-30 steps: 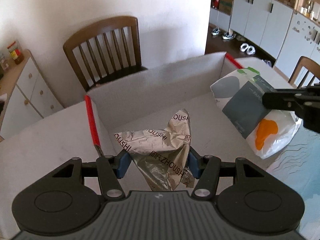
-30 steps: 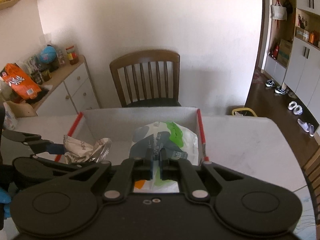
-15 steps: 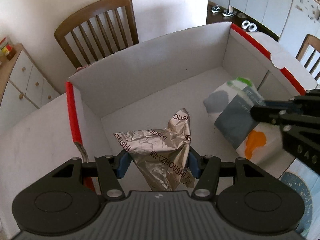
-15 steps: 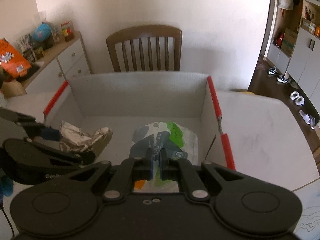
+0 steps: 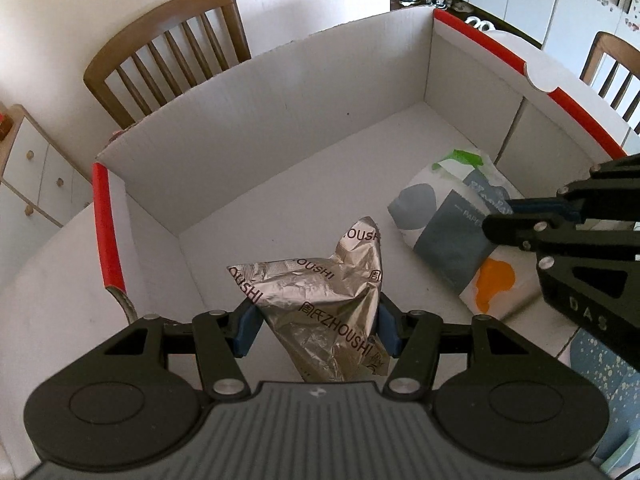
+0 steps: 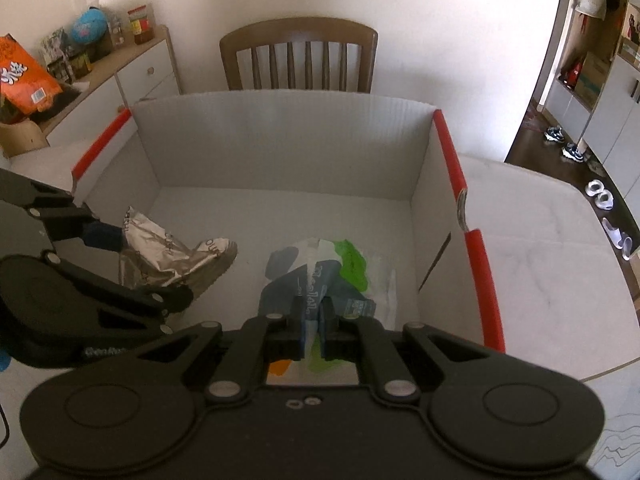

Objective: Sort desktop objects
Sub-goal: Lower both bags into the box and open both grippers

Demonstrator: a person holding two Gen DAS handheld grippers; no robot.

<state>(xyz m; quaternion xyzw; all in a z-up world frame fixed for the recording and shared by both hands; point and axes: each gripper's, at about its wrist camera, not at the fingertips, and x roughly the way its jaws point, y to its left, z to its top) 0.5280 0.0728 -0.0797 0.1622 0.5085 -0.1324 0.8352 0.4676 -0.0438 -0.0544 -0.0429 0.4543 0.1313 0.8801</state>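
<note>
Left hand-held gripper (image 5: 316, 326): its blue pads pinch a crumpled foil wrapper (image 5: 320, 300) from both sides, the fingers set fairly wide because the wrapper is bulky.
Right hand-held gripper (image 6: 313, 322): pressed almost together on a fold of a printed plastic bag (image 6: 320, 276), white with grey, green and orange patches.
Change: a second ago both views looked across the near wall of the box (image 5: 280, 92), with wrapper and bag above its rim; now both cameras look down into it, and its floor and all the inner walls show. Both loads have come down inside the walls.
Meaning: the carry looks finished and the drop is the step in hand; neither pinch has been let go yet.
Wrapper place: near the box's left wall, toward the near left corner. Whether it touches the floor I cannot tell.
Bag place: toward the right wall; its far end seems to lie on the floor while the near end is held up by the pinch.
Apart: wrapper and bag are near each other but not touching.
Left pose: tipped forward and down over the near wall, fingers pointing to the far wall.
Right pose: likewise tipped down, level beside the left one and angled slightly inward.
Box: stands on the white table (image 6: 540, 240), red-edged side walls, a wooden chair (image 6: 298, 56) behind the far wall.
</note>
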